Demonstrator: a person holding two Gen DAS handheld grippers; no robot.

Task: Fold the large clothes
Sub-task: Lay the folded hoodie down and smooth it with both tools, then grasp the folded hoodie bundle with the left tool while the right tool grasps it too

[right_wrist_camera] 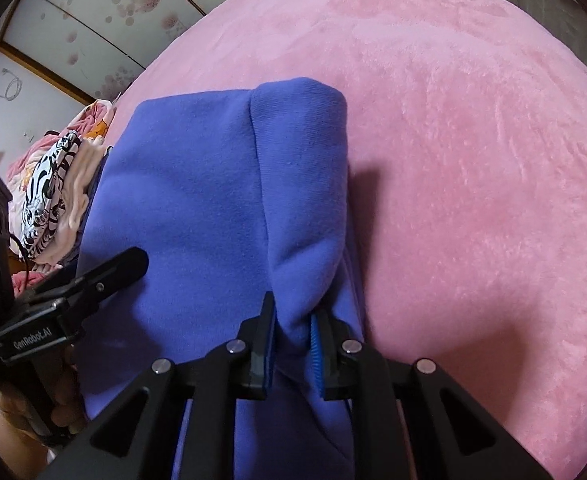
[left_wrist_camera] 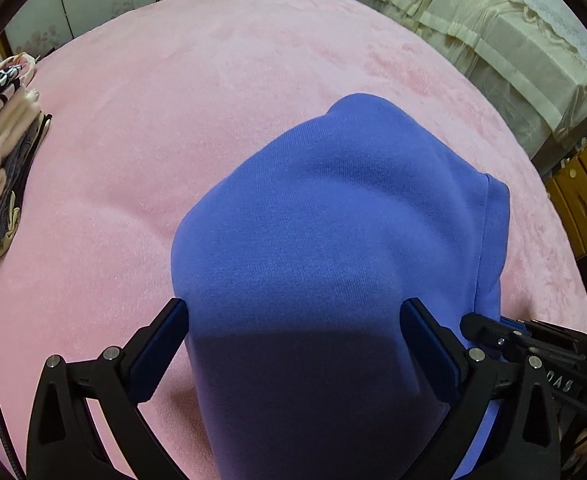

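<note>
Item: sweatshirt (left_wrist_camera: 325, 216), blue fleece-knit, thick, folded to a soft block with a ribbed band at my 12 o'clock, lying on the pink plush bedspread (left_wrist_camera: 197, 80).

Right gripper (right_wrist_camera: 293, 344): pinching a fabric ridge, I judge to lift that edge.

Left gripper (left_wrist_camera: 293, 344): spread wide astride the fold, gripping nothing.

Stack (left_wrist_camera: 1, 152): folded clothes, 9 o'clock.
</note>
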